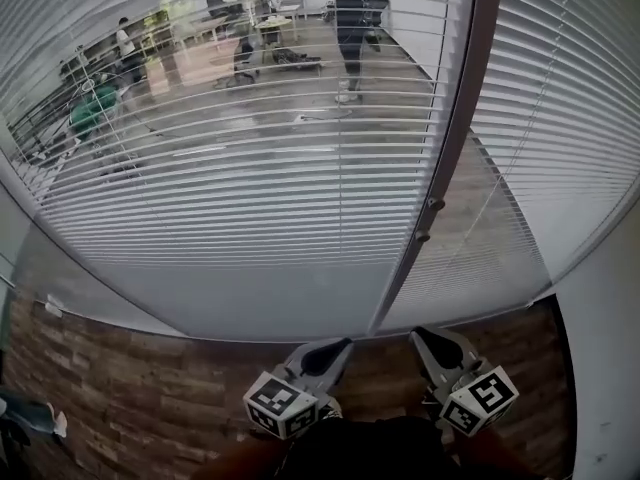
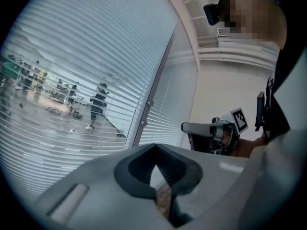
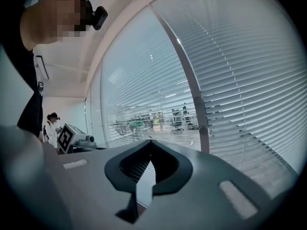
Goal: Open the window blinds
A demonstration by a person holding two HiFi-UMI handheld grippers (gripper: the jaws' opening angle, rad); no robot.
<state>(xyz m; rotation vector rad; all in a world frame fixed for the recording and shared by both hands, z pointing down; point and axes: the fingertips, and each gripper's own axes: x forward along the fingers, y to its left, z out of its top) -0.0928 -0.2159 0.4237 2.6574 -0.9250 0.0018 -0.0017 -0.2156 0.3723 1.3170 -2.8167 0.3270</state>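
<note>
Evidently the window blinds (image 1: pixel 230 188) hang lowered straight ahead. The left hand-held gripper (image 1: pixel 335 348) and right hand-held gripper (image 1: pixel 425 338) sit low before them, both pinched closed and empty. Best find the blinds' control first, then part the jaws.

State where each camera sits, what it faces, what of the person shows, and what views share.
Head view: head-worn, looking steeply down at blinds, floor; left gripper, right gripper below.
Left gripper view: on that gripper, along its shut jaws at blinds; right gripper, person's torso at right.
Right gripper view: on that gripper, along its shut jaws at blinds; left gripper, person's torso at left.
Shared: blinds and frame post in all.
</note>
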